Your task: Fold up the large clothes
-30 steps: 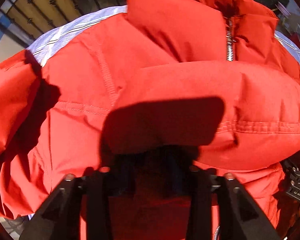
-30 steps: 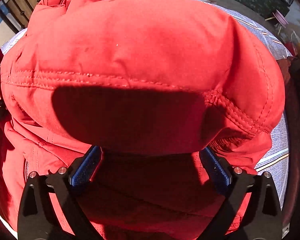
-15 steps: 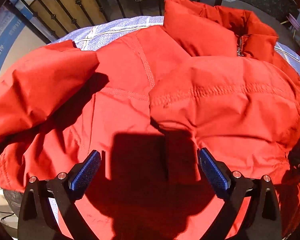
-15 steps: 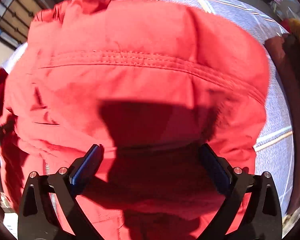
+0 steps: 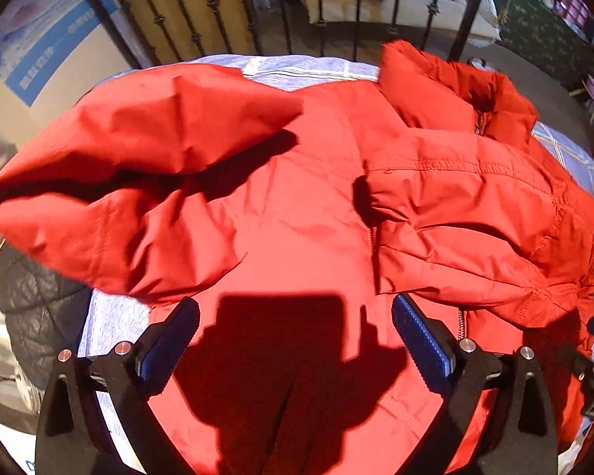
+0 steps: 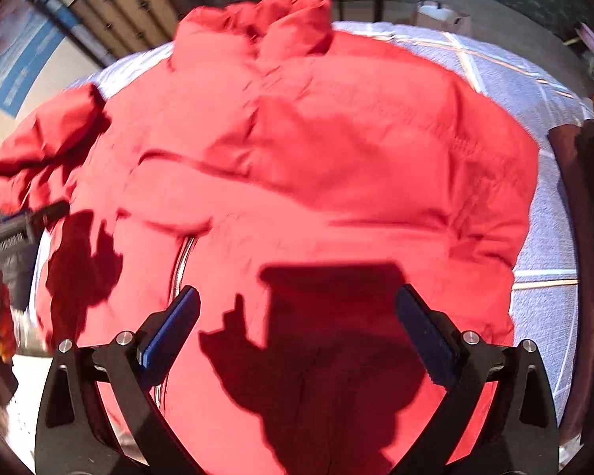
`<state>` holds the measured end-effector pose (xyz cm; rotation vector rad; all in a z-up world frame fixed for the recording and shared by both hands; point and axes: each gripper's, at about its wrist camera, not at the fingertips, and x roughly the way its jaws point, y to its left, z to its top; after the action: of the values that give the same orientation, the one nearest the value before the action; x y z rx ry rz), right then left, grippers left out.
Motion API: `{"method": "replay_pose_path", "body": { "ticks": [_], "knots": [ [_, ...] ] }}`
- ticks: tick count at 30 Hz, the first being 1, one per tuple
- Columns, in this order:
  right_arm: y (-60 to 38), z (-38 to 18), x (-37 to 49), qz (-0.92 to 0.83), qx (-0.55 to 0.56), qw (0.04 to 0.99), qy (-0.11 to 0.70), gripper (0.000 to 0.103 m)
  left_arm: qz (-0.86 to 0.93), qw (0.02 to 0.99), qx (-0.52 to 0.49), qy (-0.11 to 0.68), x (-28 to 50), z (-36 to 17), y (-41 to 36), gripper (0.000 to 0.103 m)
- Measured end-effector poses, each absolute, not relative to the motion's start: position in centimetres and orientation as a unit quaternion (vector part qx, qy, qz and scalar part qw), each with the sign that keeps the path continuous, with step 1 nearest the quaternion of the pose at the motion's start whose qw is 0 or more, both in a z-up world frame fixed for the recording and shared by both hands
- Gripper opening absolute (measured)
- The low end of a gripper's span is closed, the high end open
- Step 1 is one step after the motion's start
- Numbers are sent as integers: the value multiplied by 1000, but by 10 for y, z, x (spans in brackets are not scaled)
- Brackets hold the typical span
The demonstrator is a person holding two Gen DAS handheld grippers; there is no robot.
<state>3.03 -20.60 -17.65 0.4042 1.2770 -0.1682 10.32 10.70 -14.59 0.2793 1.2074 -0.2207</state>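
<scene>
A big red padded jacket [image 5: 297, 213] lies on a light blue checked bedspread [image 5: 289, 73], collar at the far side. One sleeve [image 5: 467, 229] is folded across its right half, and the other sleeve [image 5: 130, 158] bulges out to the left. My left gripper [image 5: 295, 340] hangs open above the jacket's near hem with nothing between its blue pads [image 5: 170, 340]. The right wrist view shows the same jacket [image 6: 316, 166] from the other side. My right gripper [image 6: 297, 332] is open too, above the fabric and touching nothing. The left gripper's tip [image 6: 23, 229] shows at that view's left edge.
A black iron bed rail [image 5: 316, 8] runs along the far side. A dark quilted garment [image 5: 39, 301] hangs off the bed's left edge. Bare bedspread [image 6: 546, 206] shows to the right of the jacket, with dark red and yellow cloth [image 6: 570, 146] at the far right.
The left gripper let go of the sleeve fold and its jaws spread wide. Both grippers rose away from the jacket, so more of the bed and rail shows. The folded sleeve stays across the jacket.
</scene>
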Motion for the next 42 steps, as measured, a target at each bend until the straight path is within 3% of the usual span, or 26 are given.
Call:
{"method": "replay_pose_path", "body": {
  "ticks": [8, 14, 23, 29, 30, 37, 42],
  "knots": [
    [-171, -177, 14, -54, 166, 768, 616, 97, -44, 841, 134, 523, 86, -114, 158, 89],
    [-171, -172, 17, -54, 161, 773, 611, 97, -75, 849, 287, 437, 105, -82, 118, 90],
    [-180, -177, 1, -83, 193, 757, 619, 97, -79, 732, 524, 429, 183, -167, 54, 90],
    [-180, -180, -18, -101, 215, 749, 619, 97, -19, 710, 511, 485, 234, -203, 75, 90],
    [-180, -180, -21, -104, 219, 749, 617, 97, -16, 712, 504, 489, 237, -203, 76, 88],
    [-187, -182, -32, -132, 235, 746, 610, 97, -14, 757, 398, 517, 257, -178, 92, 42],
    [-186, -184, -28, -127, 240, 743, 612, 97, -28, 789, 317, 526, 264, -150, 112, 31]
  ]
}}
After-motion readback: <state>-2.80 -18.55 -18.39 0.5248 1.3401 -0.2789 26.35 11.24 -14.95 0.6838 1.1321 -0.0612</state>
